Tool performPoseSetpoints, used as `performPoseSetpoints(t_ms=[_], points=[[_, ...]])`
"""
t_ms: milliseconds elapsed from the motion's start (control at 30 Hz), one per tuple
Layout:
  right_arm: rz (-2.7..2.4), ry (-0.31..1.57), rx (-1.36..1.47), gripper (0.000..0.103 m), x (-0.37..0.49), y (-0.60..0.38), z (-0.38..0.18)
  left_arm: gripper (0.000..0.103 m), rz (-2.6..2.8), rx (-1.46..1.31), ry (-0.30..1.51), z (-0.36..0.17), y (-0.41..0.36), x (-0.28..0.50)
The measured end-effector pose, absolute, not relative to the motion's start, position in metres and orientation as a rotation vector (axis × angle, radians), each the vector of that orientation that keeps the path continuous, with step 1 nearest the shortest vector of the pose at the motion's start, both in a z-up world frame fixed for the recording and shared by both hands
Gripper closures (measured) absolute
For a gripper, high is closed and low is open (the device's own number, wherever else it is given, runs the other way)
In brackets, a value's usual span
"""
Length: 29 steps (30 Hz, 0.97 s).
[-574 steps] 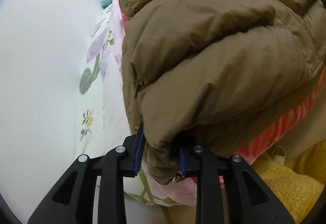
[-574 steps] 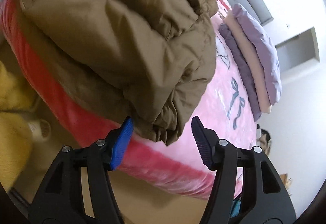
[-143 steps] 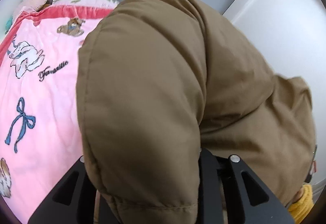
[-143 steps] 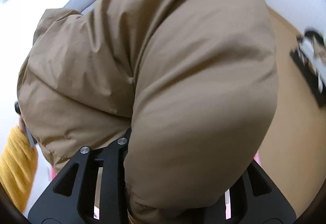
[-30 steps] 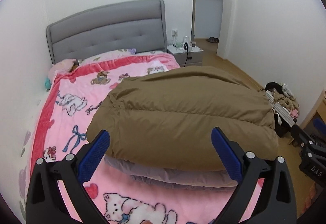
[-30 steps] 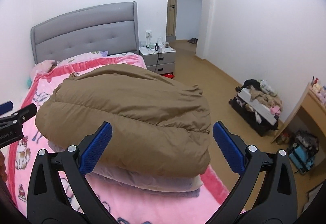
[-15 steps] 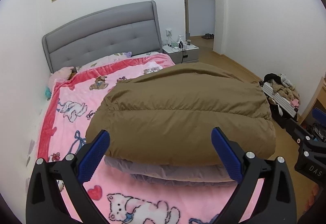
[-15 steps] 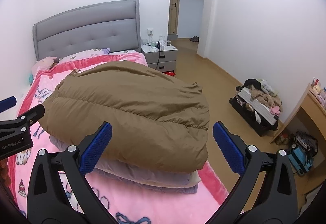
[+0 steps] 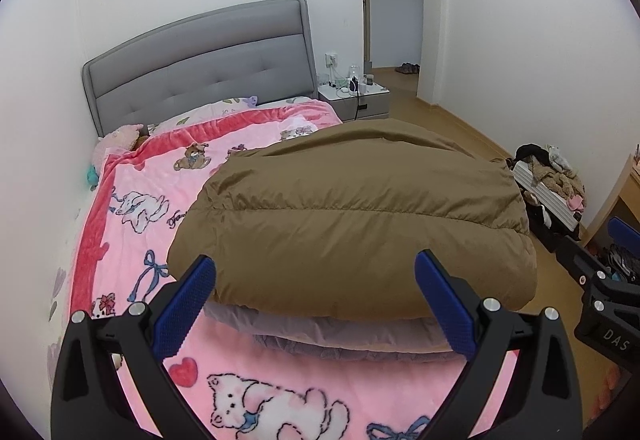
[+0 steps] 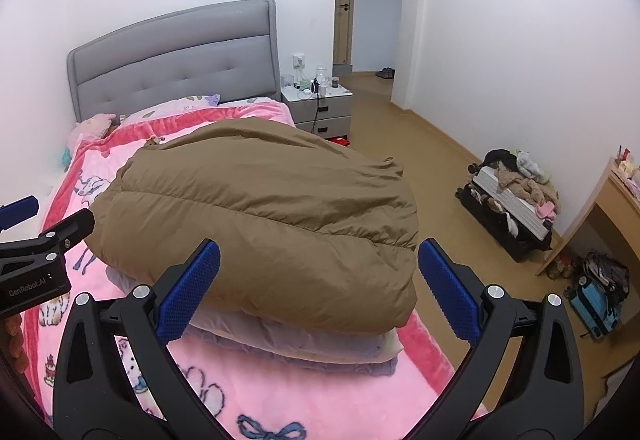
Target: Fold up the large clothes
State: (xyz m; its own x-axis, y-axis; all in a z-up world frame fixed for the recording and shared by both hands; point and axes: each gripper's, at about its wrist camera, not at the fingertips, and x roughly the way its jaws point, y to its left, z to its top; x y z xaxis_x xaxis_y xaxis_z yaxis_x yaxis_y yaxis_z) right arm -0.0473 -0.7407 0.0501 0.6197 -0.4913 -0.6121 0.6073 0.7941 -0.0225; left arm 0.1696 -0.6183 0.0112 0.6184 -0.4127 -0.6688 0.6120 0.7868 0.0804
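Left gripper [image 9: 314,294] spread wide, empty, held level above the foot of the bed, blue pads [image 9: 182,306] clear of the cloth. Right gripper [image 10: 318,286] likewise wide and empty, level, at 3 o'clock of the left one. Straight ahead at 12 o'clock, brown puffer jacket [image 10: 260,216] folded, lying atop a stack of folded grey and beige clothes [image 10: 304,346]. Stack resting on the pink blanket [image 9: 132,200], close to the bed's edge at 3 o'clock. Bare blanket toward 9 and 10 o'clock. Grey headboard [image 9: 200,68] beyond. Open wooden floor [image 10: 432,168] at 2 o'clock, cluttered suitcase [image 10: 512,208] further out.
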Motion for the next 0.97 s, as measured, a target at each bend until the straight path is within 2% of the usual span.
performPoseSetpoints(t_ms=[967], points=[[-0.630, 0.622, 0.202, 0.008, -0.053, -0.724, 0.059, 0.005, -0.609, 0.336, 0.670, 0.015, -0.617, 0.164]])
